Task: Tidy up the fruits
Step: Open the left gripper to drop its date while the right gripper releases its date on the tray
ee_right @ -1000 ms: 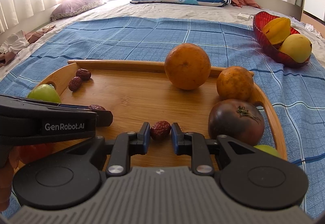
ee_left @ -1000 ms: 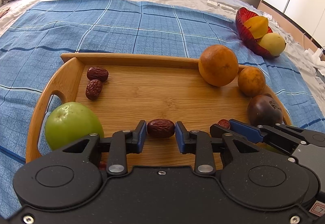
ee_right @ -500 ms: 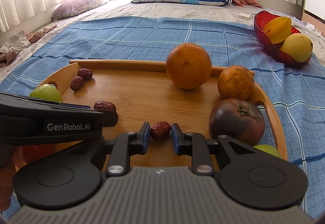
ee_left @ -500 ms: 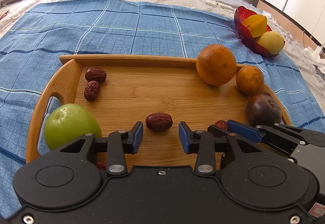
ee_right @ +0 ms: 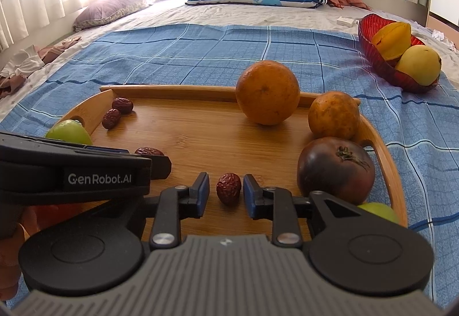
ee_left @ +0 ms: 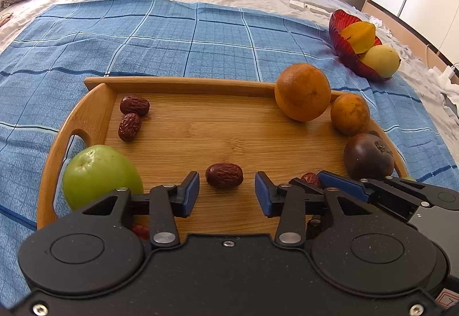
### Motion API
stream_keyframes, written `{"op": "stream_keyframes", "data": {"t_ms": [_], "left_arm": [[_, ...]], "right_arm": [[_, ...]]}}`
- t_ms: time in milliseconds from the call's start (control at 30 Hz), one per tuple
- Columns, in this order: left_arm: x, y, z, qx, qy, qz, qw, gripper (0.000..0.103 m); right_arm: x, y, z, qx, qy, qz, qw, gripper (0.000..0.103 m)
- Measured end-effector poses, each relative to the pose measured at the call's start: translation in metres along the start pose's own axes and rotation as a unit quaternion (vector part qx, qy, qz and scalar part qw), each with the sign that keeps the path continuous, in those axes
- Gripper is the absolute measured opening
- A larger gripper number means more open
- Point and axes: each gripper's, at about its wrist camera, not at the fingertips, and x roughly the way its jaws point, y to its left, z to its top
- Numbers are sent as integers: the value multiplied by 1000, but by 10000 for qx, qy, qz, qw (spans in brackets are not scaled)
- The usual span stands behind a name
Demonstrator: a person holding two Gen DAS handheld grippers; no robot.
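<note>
Both the left gripper [ee_left: 226, 191] and right gripper [ee_right: 225, 194] were opening; each red date [ee_left: 224, 175] [ee_right: 228, 188], clamped a second before, lay released on the wooden tray [ee_left: 178, 83]; two placements done.

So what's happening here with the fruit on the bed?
A person holds two grippers over a wooden tray on a bed. The left gripper and right gripper each have a red date between their jaws, left date and right date; both jaws are opening, pads clear of the dates, which lie on the tray.
</note>
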Motion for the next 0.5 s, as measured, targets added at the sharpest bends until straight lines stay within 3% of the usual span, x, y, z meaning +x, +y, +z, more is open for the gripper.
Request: {"op": "stream_keyframes", "data": {"t_ms": [500], "left_arm": [[-19,-7,2,66,-188,-83,9998,43]], "right_arm": [[-13,-4,4,66,-132,-61,9999,54]]}}
